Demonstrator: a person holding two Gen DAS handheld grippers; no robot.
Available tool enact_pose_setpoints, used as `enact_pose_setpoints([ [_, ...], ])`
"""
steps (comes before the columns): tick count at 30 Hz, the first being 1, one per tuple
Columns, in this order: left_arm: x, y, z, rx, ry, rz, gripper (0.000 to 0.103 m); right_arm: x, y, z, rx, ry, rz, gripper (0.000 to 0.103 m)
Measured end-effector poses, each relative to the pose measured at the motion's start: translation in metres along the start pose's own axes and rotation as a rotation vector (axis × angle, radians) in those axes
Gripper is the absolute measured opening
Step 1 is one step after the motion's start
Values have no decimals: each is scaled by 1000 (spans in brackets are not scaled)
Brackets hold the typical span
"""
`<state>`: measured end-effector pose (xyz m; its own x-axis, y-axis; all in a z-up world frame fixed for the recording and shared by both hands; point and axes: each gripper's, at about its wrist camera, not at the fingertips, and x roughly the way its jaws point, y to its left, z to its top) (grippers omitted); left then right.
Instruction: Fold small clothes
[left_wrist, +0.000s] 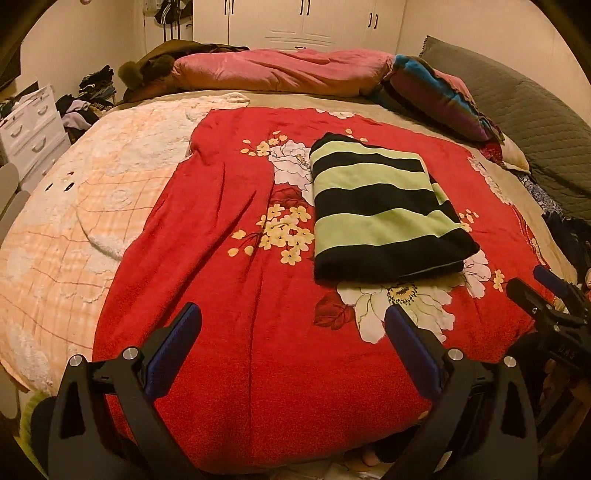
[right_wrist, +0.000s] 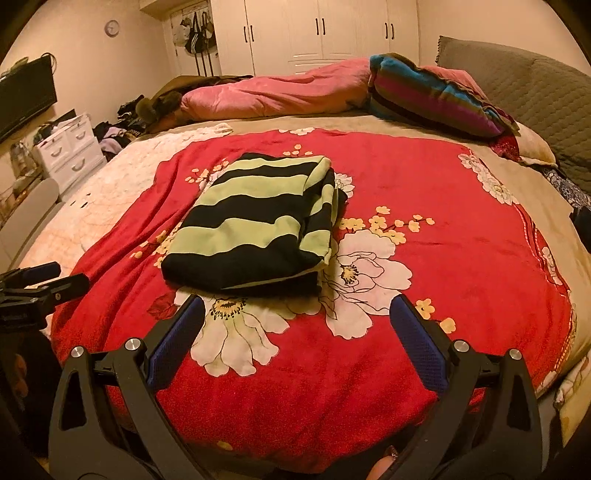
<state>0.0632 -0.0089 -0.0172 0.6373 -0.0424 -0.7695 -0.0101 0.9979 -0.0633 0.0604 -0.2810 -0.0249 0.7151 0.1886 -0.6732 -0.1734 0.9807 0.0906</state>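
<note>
Garment: striped green-and-black top (left_wrist: 384, 206) lies folded into a compact rectangle on the bed, at about 1 o'clock from the left tongs and 11 o'clock from the right.
Fold state: layers look stacked and square; a doubled edge shows along the side nearest 3 o'clock in the right wrist view, with one green flap sitting slightly proud.
Surface: red floral blanket (left_wrist: 229, 258) spreads beneath the garment, rumpled in long creases toward 9 o'clock.
Left gripper (left_wrist: 293, 319): jaws spread wide, holding nothing, hovering over bare blanket short of the garment's near edge.
Right gripper (right_wrist: 297, 310): jaws likewise wide apart and empty, the left pad close to the garment's near hem but apart from it.
Step in hand: judged to be release after the last fold, with the piece nearly done.
Doing it well: any final touch-up likely calls for pressing the proud flap flat from above, not pinching it, so the stack does not slide on the plush pile.
Risk: a low fingertip may snag the near hem and pull open the bottom layer.
Surroundings: pink duvet (left_wrist: 280, 72) at 12 o'clock, striped pillow (right_wrist: 436, 92) at 2 o'clock, white drawers (right_wrist: 72, 147) at 10 o'clock.
</note>
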Motion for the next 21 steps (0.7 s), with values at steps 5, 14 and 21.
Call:
enact_pose_setpoints([
  [5,-2,0,1,-1,-7,6,99,0,1,0,-3,-2,-2,95],
  [14,-1,-1,2,7,-8,17,99,0,-1,0,-2,0,-6,95],
  [21,-3,-2,2,13,-14,21,99,0,-1,0,-1,0,-6,95],
])
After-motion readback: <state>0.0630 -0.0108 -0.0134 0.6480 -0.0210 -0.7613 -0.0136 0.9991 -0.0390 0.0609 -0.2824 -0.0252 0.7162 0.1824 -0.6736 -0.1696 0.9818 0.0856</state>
